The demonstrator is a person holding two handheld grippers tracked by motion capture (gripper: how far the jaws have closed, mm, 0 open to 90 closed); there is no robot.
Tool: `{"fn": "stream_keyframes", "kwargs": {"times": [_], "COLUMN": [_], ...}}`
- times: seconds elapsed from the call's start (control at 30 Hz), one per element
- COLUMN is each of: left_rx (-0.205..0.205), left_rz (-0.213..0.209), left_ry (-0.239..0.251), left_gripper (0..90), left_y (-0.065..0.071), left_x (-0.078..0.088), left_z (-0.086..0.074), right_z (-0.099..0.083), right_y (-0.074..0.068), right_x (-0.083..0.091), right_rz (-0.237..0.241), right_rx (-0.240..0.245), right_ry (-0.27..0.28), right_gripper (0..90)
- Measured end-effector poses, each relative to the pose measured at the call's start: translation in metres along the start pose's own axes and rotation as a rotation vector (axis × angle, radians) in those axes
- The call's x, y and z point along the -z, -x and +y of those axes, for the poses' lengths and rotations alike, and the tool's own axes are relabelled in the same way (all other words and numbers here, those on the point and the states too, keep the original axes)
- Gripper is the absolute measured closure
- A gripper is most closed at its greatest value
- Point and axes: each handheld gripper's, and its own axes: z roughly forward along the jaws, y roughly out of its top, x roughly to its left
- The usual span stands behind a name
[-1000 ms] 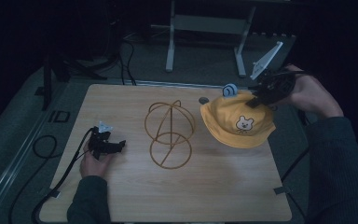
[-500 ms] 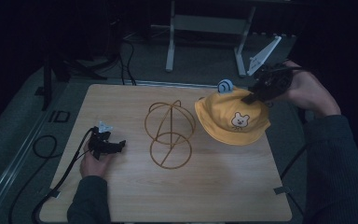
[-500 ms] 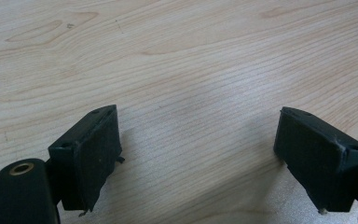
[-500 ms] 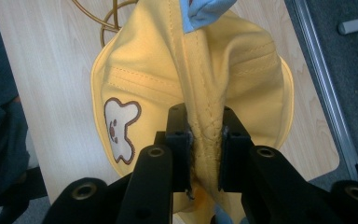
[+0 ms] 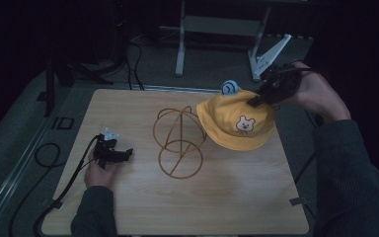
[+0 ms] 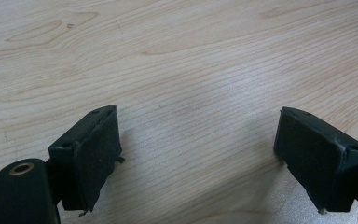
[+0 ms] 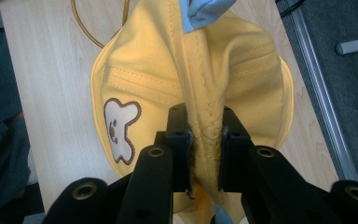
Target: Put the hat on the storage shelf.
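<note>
A yellow child's hat [image 5: 237,120] with a bear patch and a small blue ear hangs above the table's right side, beside a gold wire stand [image 5: 178,141]. My right gripper [image 5: 256,100] is shut on the hat's crown; in the right gripper view the pads [image 7: 182,144] pinch a fold of yellow cloth [image 7: 205,93]. The hat's brim comes close to the stand's top. My left gripper [image 5: 123,154] rests on the wooden table [image 5: 217,202] at the left, held by a hand. Its jaws stand open over bare wood, pads [image 6: 93,154] apart, left gripper [image 6: 209,163] holding nothing.
A cable [image 5: 54,192] trails from the left gripper off the table's front left corner. A white frame [image 5: 271,54] and metal legs stand on the floor behind the table. The person's dark sleeves come in from the bottom left and right.
The right gripper has carried the hat leftward and slightly up, toward the wire stand. The left gripper has stayed where it was.
</note>
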Motion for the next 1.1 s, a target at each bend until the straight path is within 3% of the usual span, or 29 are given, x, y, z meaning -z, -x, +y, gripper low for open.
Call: {"fn": "stream_keyframes", "kwargs": {"times": [0.67, 1.1], "left_rx": [0.0, -0.001], "left_rz": [-0.001, -0.001], "left_ry": [0.0, 0.0], "left_gripper": [14.4, 14.4], "left_y": [0.0, 0.0], "left_x": [0.0, 0.0], "left_z": [0.0, 0.0], "right_z": [0.014, 0.036], "right_y": [-0.002, -0.006], "right_x": [0.008, 0.007], "right_rz": [-0.013, -0.002], "right_rx": [0.008, 0.036], "right_ry": [0.056, 0.086], "right_gripper": [78.4, 78.4]}}
